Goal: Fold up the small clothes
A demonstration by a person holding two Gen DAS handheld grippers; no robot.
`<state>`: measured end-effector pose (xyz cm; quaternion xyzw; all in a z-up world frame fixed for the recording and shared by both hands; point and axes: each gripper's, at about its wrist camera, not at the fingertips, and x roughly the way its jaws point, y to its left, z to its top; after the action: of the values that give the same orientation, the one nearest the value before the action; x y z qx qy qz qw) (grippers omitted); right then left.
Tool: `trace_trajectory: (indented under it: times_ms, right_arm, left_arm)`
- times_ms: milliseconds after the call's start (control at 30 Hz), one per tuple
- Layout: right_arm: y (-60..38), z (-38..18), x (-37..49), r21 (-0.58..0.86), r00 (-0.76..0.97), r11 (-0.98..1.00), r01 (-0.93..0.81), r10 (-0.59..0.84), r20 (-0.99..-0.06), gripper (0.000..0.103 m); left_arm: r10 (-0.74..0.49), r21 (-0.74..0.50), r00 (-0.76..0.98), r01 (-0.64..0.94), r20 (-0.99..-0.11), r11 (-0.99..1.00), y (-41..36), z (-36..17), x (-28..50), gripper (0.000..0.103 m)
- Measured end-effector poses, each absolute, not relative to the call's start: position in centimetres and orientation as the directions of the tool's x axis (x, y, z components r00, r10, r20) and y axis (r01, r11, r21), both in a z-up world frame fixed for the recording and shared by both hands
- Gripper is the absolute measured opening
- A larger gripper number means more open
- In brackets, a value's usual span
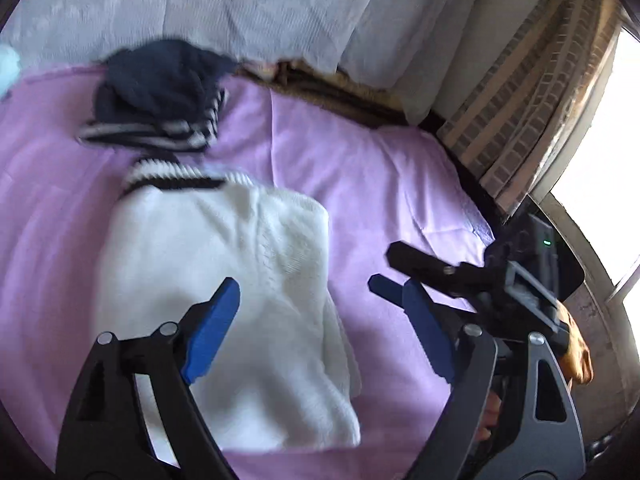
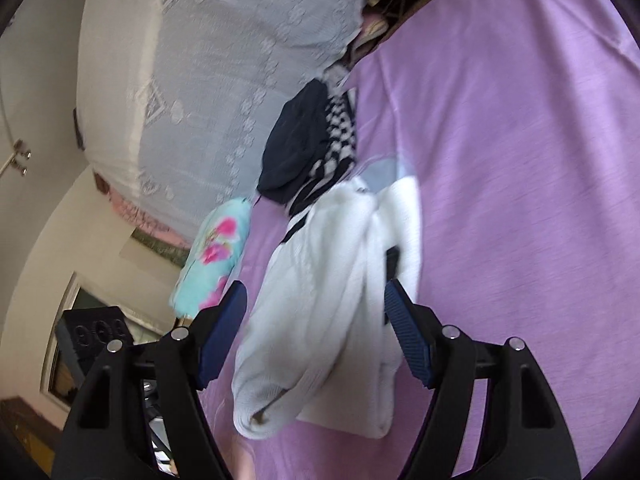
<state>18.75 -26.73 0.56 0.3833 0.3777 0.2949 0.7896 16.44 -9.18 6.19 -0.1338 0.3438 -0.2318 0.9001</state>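
We see a white knitted sweater [image 1: 224, 280] lying folded on the purple sheet [image 1: 360, 184] that covers the bed, its black-and-white ribbed collar turned toward the far edge. In our left wrist view the left gripper [image 1: 320, 328] hangs over the sweater's near right side with its blue pads spread wide and nothing between them but cloth below; the left pad sits above the knit, the right one above bare sheet. No earlier view is on hand, so we say only that these jaws stand wide apart.

The right gripper [image 2: 316, 336] also stands wide, its two blue pads either side of the sweater's near end without pressing it. In the left wrist view we find it just right of the left tool, above the sheet's right edge, with a hand [image 1: 576, 356] behind it.

Beyond the collar, touching or nearly so, lies a dark navy garment [image 1: 160, 76] on top of a navy-and-white striped piece [image 1: 152, 136], close to the sheet's far edge where the white lace cover [image 1: 224, 4] begins. A turquoise floral cloth [image 2: 216, 252] lies at the sheet's left edge.

Right of the sweater the sheet runs bare to its far right corner, giving us the widest open room. A window [image 1: 616, 160] stands bright beyond.
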Motion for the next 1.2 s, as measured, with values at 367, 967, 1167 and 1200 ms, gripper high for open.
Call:
trace_trajectory:
  times_ms: [367, 967, 1167, 1200]
  right_arm:
    - [-24.9, 0.2, 18.4, 0.861, 0.474, 0.483, -0.158, 0.803, -0.363, 0.072]
    - [-21.7, 4.0, 24.6, 0.682, 0.631, 0.647, -0.342, 0.696, -0.344, 0.017]
    - [-24.8, -3.4, 28.8, 0.71, 0.578, 0.695, -0.118, 0.629, -0.52, 0.019]
    - [-25.5, -3.6, 28.9, 0.747, 0.578, 0.656, -0.106, 0.652, -0.491, 0.02]
  left_arm:
    - [-0.36, -0.273, 0.721, 0.241, -0.592, 0.931, -4.0, 3.2, 11.4, 0.086]
    - [-0.39, -0.297, 0.623, 0.253, -0.678, 0.921, -4.8, -0.4, 14.2, 0.093]
    - [-0.363, -0.233, 0.639, 0.282, -0.678, 0.931, -7.0, -0.1, 14.7, 0.101]
    - [-0.342, -0.195, 0.639, 0.291, -0.689, 0.936, -7.7, -0.2, 14.8, 0.101]
